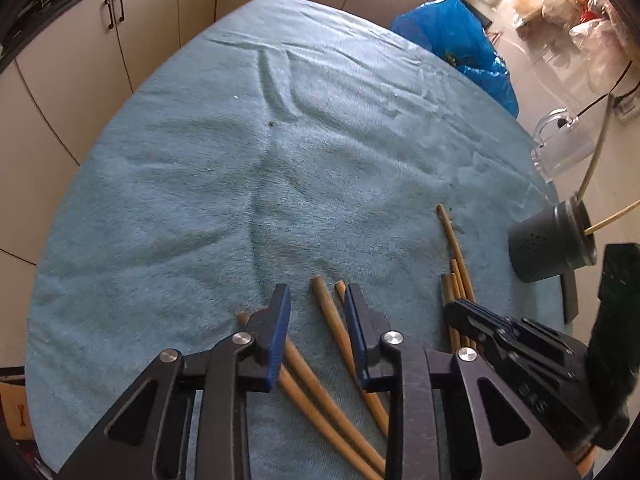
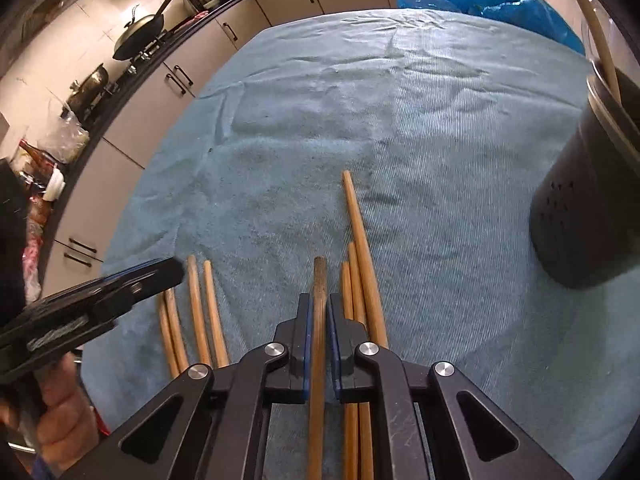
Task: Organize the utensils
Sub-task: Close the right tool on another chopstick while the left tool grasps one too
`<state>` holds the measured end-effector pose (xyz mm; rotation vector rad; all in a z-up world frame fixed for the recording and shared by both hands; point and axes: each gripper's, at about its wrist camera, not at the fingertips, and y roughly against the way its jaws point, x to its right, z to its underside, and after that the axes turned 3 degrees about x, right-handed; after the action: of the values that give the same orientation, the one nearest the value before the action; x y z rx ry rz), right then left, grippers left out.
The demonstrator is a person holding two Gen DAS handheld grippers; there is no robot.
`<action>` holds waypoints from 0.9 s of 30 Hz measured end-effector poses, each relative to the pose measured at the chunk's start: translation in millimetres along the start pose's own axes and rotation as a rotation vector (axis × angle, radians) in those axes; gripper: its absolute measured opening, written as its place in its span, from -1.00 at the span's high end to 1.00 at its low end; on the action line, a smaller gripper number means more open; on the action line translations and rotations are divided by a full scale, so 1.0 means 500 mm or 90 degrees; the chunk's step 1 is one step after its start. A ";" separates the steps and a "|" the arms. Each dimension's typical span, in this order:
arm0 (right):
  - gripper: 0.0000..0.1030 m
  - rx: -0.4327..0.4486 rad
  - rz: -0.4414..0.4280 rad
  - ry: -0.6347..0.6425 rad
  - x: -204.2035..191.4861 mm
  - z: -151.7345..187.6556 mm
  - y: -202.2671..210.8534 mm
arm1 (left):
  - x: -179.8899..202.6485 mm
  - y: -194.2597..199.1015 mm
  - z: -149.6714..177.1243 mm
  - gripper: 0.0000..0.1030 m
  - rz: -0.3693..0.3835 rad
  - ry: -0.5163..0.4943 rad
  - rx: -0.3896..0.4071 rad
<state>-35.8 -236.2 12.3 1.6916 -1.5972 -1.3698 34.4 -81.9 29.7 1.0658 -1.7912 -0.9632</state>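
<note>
Right gripper (image 2: pixel 319 320) had its jaws clamped on 1 chopstick (image 2: pixel 319 288) above the desk (image 2: pixel 280 160); left gripper (image 1: pixel 316 312) straddled other chopsticks (image 1: pixel 332 320), jaws apart, gripping nothing.

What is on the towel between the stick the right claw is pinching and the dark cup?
Three more chopsticks lie side by side there, right beside the pinched chopstick. Past them the towel is bare up to the dark cup, as the right wrist view shows.
</note>
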 end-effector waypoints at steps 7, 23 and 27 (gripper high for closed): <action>0.85 0.006 -0.018 -0.015 0.020 0.014 0.012 | 0.023 -0.027 -0.002 0.71 -0.046 -0.021 -0.002; 0.85 0.002 0.011 0.024 0.005 -0.005 -0.002 | 0.024 -0.018 0.014 0.77 -0.073 -0.039 0.038; 0.85 0.016 -0.003 0.013 0.010 -0.008 0.009 | 0.023 0.019 0.019 0.78 -0.036 -0.029 0.067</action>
<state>-35.6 -243.1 16.0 1.7183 -1.6072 -1.3364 19.4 -87.5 37.5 1.1739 -1.8751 -0.9430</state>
